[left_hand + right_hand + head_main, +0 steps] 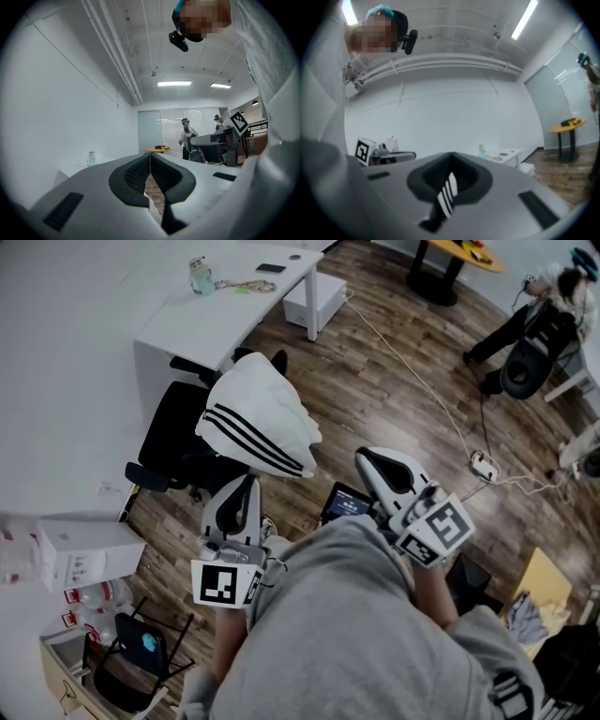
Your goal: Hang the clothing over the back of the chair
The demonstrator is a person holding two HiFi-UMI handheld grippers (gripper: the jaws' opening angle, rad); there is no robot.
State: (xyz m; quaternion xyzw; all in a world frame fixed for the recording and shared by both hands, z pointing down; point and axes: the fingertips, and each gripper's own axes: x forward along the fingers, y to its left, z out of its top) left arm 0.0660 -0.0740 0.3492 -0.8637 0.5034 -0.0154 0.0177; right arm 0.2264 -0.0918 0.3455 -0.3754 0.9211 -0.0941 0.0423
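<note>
A white garment with black stripes [255, 416] lies draped over the back of a black office chair [183, 437] beside the desk. Both grippers are held close to my body, apart from the garment. My left gripper [247, 484] is below the garment's lower edge, and its jaws [150, 155] meet at the tips with nothing between them. To the garment's right, my right gripper [367, 458] is shut and empty [451, 157]. Through the slit under its tips, the right gripper view shows the garment's stripes [447, 196] farther off.
A white desk [225, 310] with a bottle [199, 276] stands behind the chair, a white box [315, 298] under it. A cable and power strip [483, 465] lie on the wood floor at right. Boxes [84, 551] and a small black chair [131, 662] are at left.
</note>
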